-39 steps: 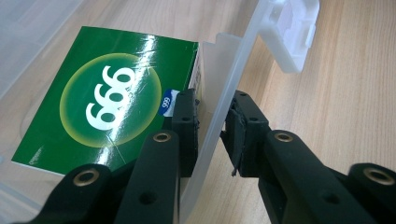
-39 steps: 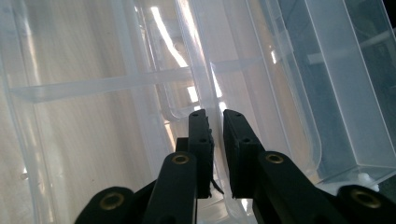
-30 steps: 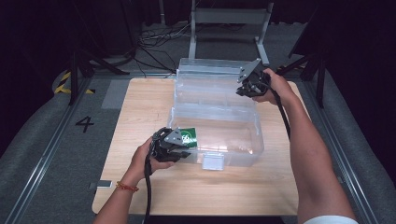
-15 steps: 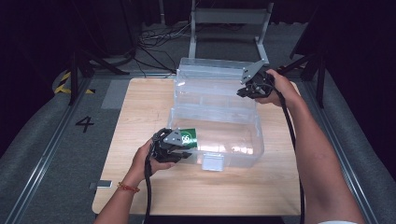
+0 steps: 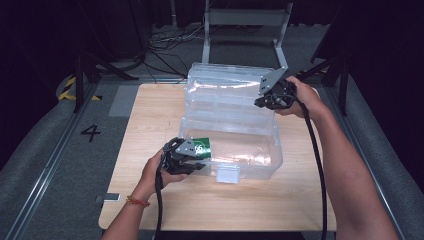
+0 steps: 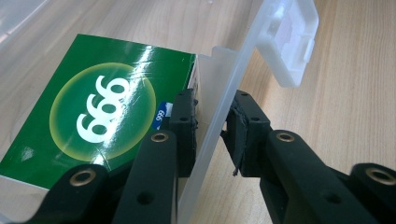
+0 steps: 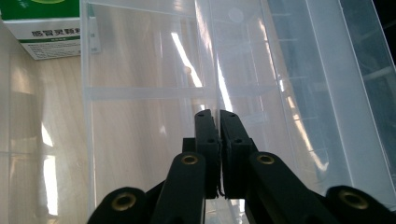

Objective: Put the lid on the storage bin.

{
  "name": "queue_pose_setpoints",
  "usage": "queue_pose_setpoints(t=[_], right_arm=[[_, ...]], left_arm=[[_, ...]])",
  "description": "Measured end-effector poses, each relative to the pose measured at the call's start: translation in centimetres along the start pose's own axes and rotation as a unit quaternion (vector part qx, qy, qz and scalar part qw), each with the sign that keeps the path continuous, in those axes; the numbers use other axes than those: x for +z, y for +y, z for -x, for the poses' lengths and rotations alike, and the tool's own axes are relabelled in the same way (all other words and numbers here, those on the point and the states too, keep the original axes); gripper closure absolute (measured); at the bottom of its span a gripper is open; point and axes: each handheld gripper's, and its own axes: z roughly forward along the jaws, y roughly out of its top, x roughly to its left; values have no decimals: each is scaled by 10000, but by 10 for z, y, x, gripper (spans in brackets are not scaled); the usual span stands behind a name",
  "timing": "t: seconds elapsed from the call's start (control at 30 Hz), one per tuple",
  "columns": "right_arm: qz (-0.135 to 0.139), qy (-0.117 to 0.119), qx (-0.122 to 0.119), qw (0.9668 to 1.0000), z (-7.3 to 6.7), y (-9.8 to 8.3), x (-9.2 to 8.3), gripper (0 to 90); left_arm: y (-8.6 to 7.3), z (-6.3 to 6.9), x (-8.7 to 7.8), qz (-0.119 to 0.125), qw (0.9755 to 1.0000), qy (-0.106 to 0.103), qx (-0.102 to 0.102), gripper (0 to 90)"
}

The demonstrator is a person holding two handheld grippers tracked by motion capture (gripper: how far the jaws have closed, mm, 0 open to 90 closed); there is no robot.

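Note:
A clear plastic storage box stands on the wooden table with its lid raised at the back. Inside, at the near left corner, lies a green carton printed with white digits. My left gripper clamps the box's front wall beside that carton, one pad inside and one outside. My right gripper is shut on the lid's right edge. Its own view has the jaws nearly together on thin clear plastic, with the carton far off.
The box's latch tab hangs at the front wall. Bare table lies left of the box and in front of it. A metal frame and floor cables stand behind. A small tag lies at the table's front left.
The right hand has shifted slightly while keeping hold of the lid's edge. The left hand and the carton have stayed put.

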Motion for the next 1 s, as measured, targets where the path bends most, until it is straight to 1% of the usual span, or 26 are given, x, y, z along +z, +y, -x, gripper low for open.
queue_pose_setpoints(t=[0.2,0.3,0.33,0.4,0.43,0.5,0.57,0.8,0.83,0.97,1.0], right_arm=[[15,-64,-68,10000,-9,2,-6,879],[99,-69,-78,9999,-14,1,-8,879],[93,-92,-74,9999,-16,1,-9,879],[96,-64,-90,9999,-19,1,-12,878],[102,-100,-131,9998,-21,0,-13,879],[95,-121,-110,9998,-24,0,-14,878],[81,-118,-182,9997,-26,0,-16,879],[158,-117,-229,9995,-36,0,-21,879],[135,-111,-174,9997,-38,0,-22,879],[167,-112,-215,9996,-43,0,-24,878],[185,-121,-265,9994,-43,0,-24,879]], left_arm=[[0,0,0,-17,10000,10,-13,731],[0,1,0,-26,10000,23,-26,727],[0,2,0,-12,10000,59,7,724],[1,3,0,-52,10000,52,13,723],[2,4,1,-42,10000,54,45,721],[2,4,1,-38,10000,39,40,721],[2,5,1,-39,10000,35,36,718],[2,5,2,-44,10000,44,35,715],[2,5,2,-42,10000,43,25,714],[2,5,2,-43,10000,61,30,712],[2,6,2,-34,10000,74,49,711]])
